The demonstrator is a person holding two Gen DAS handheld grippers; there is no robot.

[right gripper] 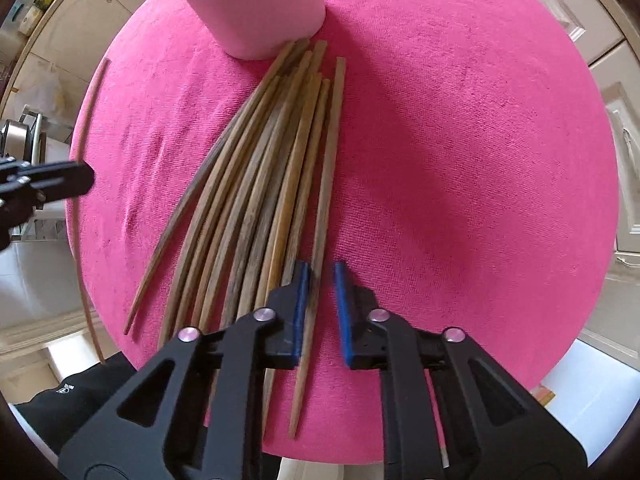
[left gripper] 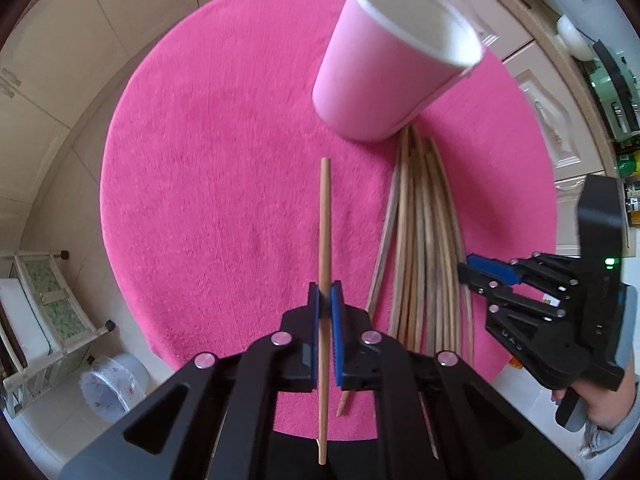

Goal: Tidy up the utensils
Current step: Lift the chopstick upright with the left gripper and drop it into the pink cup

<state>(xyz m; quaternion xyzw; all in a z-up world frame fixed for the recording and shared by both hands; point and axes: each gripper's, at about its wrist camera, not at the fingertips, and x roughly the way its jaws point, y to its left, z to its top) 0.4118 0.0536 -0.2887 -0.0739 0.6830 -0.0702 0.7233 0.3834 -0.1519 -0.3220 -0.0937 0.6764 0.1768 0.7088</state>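
My left gripper (left gripper: 326, 292) is shut on a single wooden chopstick (left gripper: 325, 220), which it holds lifted above the round pink mat (left gripper: 220, 200). A pink cup (left gripper: 384, 80) stands upright at the mat's far side. Several chopsticks (right gripper: 256, 184) lie fanned out on the mat, their far ends at the cup's (right gripper: 260, 8) base. My right gripper (right gripper: 321, 276) points down over the near end of this pile. Its jaws stand a narrow gap apart around the rightmost chopstick (right gripper: 326, 184), which lies against the left pad only. The left gripper (right gripper: 86, 178) shows at that view's left edge.
The mat covers a small round table whose edge lies close behind both grippers. Cream cabinets (left gripper: 60, 80) ring the room. A white tub (left gripper: 114, 384) and a rack (left gripper: 44, 312) stand on the floor to the left. A person's hand (left gripper: 600, 408) holds the right gripper.
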